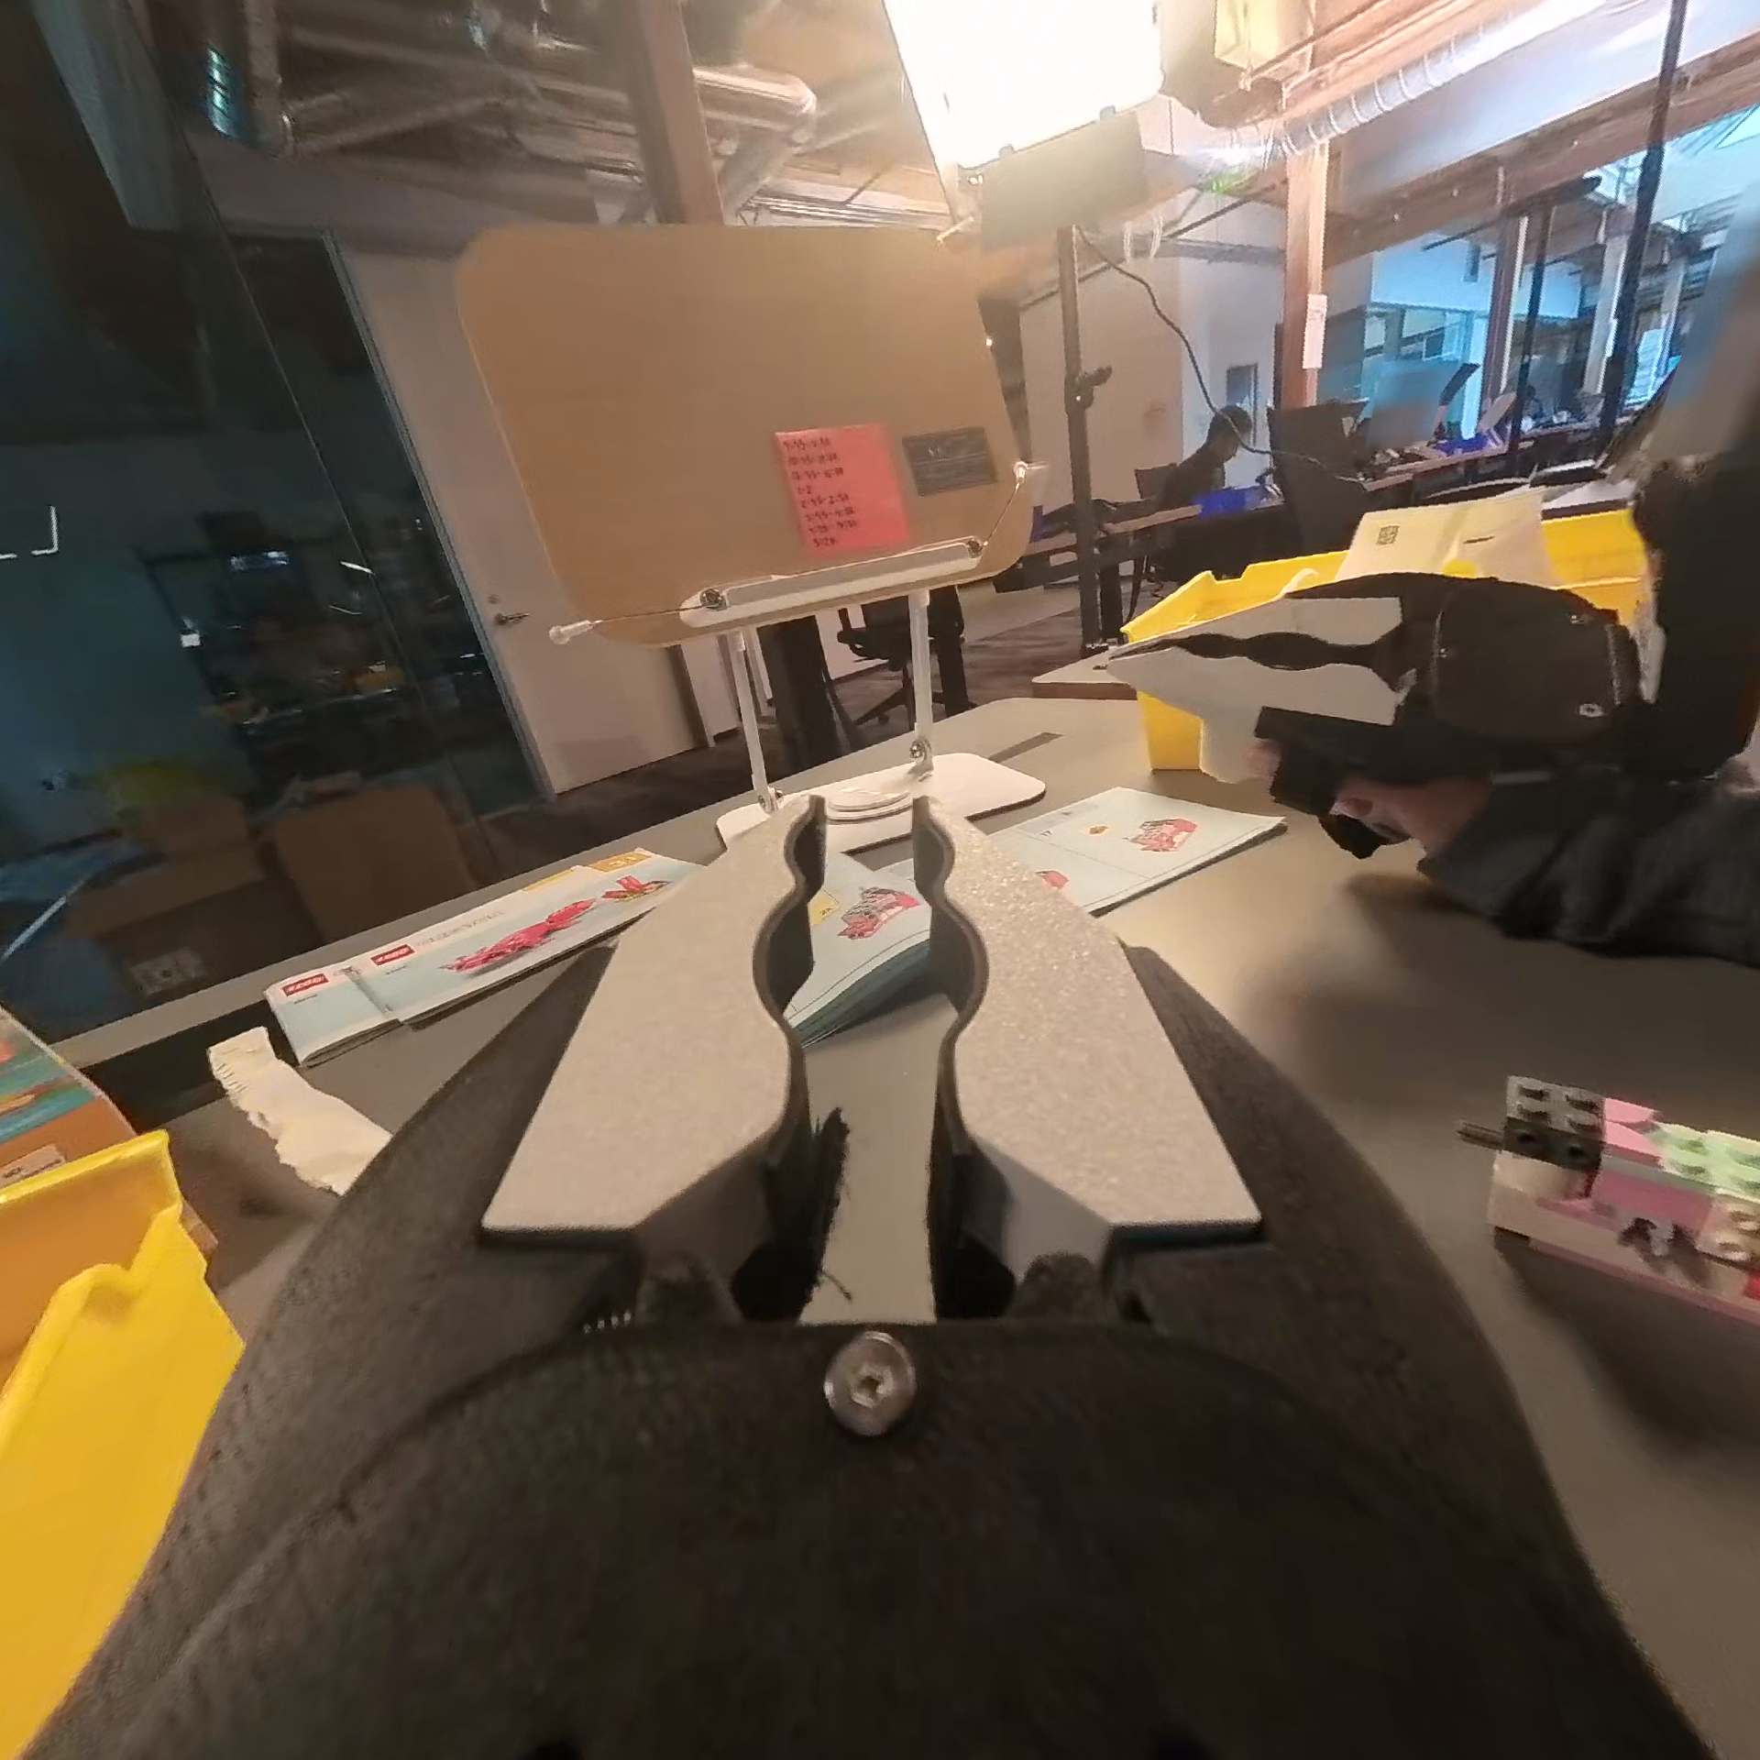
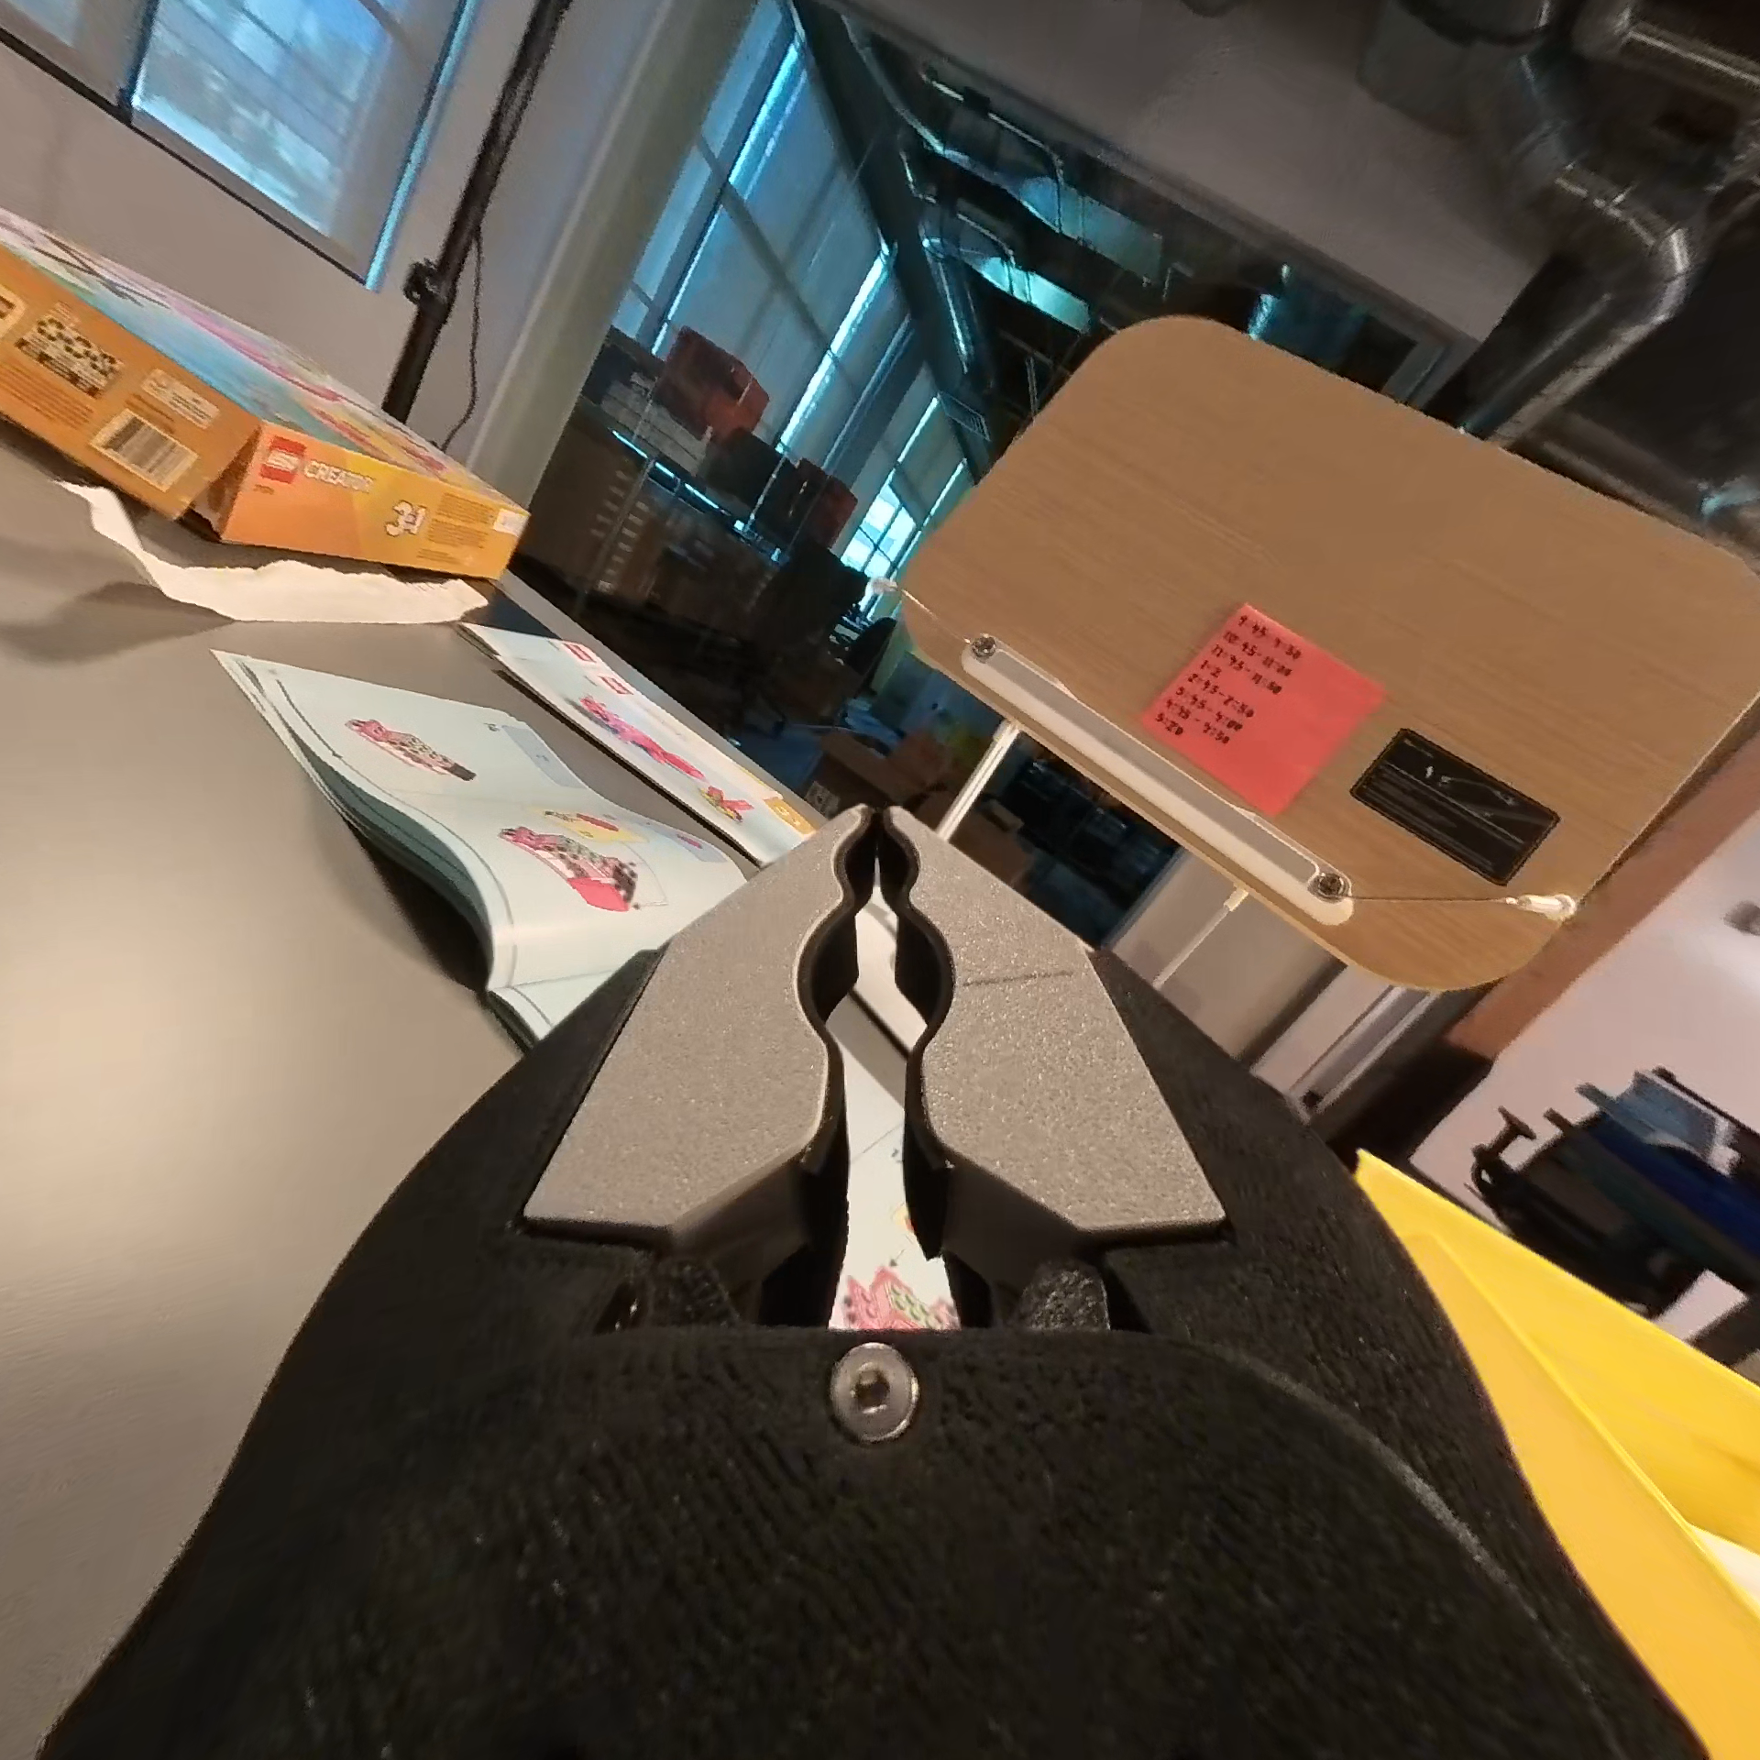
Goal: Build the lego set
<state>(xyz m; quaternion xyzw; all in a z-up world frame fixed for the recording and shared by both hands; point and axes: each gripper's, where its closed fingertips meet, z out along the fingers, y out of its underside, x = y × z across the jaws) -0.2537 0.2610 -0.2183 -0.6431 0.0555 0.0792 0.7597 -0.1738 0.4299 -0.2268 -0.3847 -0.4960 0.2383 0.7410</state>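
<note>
Left gripper (image 1: 869,810): jaws narrowly parted, nothing between them, poised above an open instruction booklet (image 1: 862,962) lying flat on the grey table (image 1: 1286,1000). Judged light, limp and easily creased, the booklet is best taken at a free page edge or the spine. A pink-and-white brick model (image 1: 1638,1200) sits to the right; a near yellow bin (image 1: 95,1333) has its contents hidden. Right gripper (image 2: 878,824): tips meeting, apparently on nothing. Further off, a second yellow bin (image 1: 1238,590) holds white paper, beside an empty wooden book stand (image 1: 724,419).
</note>
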